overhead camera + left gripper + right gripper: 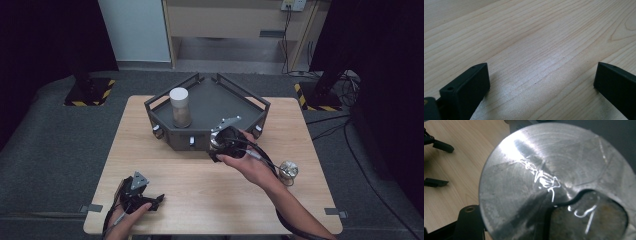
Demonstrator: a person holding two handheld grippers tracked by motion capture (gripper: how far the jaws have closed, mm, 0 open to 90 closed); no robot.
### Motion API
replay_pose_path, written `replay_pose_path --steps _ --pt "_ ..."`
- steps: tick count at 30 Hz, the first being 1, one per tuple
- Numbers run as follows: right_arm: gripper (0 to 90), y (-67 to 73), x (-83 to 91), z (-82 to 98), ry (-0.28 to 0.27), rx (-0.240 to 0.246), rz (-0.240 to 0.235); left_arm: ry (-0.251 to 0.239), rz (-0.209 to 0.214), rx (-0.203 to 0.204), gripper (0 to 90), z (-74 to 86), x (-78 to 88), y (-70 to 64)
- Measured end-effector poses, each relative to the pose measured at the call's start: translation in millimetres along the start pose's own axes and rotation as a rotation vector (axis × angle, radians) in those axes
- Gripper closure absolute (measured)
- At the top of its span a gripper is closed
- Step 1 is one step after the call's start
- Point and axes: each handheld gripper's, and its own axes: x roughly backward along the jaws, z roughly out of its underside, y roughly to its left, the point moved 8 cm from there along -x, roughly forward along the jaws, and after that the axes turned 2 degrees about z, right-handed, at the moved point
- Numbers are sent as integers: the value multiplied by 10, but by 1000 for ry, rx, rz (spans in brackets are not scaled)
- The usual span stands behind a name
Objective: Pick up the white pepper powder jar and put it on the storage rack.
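Grippers number two, one in each of the person's hands. The right gripper [220, 146] hangs at the front edge of the dark tray [200, 97], near the table's centre, its jaws clamped on a round metal canister [554, 180]. In the right gripper view that canister's shiny, scratched face sits hard against the lens, with a cut-out opening at five o'clock and one black jaw peeking out at seven o'clock. From the high view the held canister is mostly hidden behind the hand.

The left gripper [150, 201] rests at seven o'clock on the wooden table [200, 185], well apart from the right. Its own view looks along bare wood grain, jaws spread wide with nothing between them.

Jars and canisters seen from above: one tall jar with a white lid [180, 106] standing upright inside the tray at eleven o'clock from the right gripper, and one small metal canister [288, 171] on the table at four o'clock, beside the person's right forearm.
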Motion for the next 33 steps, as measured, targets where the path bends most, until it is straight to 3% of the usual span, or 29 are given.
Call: replay_pose_path --steps 33 --pt "309 -309 138 -355 -32 -35 27 1 1 -2 0 -9 -8 4"
